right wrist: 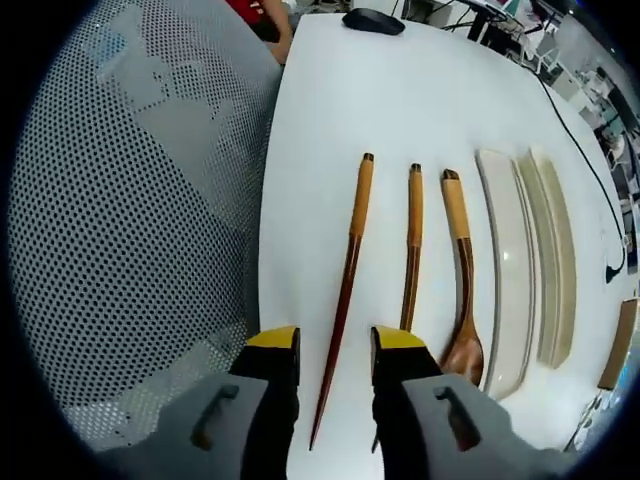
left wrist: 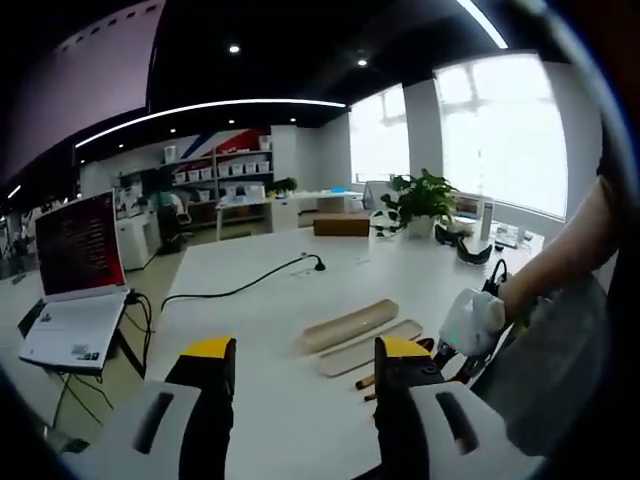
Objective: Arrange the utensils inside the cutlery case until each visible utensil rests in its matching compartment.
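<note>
On the white table lie two wooden chopsticks (right wrist: 350,250) (right wrist: 412,250) and a wooden spoon (right wrist: 462,290), side by side. To their right rest the beige cutlery case tray (right wrist: 505,270) and its lid (right wrist: 550,260). My right gripper (right wrist: 335,345) is open just above the table, and the left chopstick runs through the gap between its yellow-tipped fingers (right wrist: 272,340). My left gripper (left wrist: 305,360) hangs open over the table, short of the case halves (left wrist: 350,323) (left wrist: 370,347). Utensil ends (left wrist: 365,382) peek out beside its right finger. A person's hand (left wrist: 470,320) holds the other gripper there.
A mesh chair back (right wrist: 130,200) stands left of the table edge. A black mouse (right wrist: 373,20) and a cable (right wrist: 590,160) lie farther along. An open laptop (left wrist: 75,250), a black power cable (left wrist: 240,288), a cardboard box (left wrist: 342,225) and a plant (left wrist: 420,200) lie around the table.
</note>
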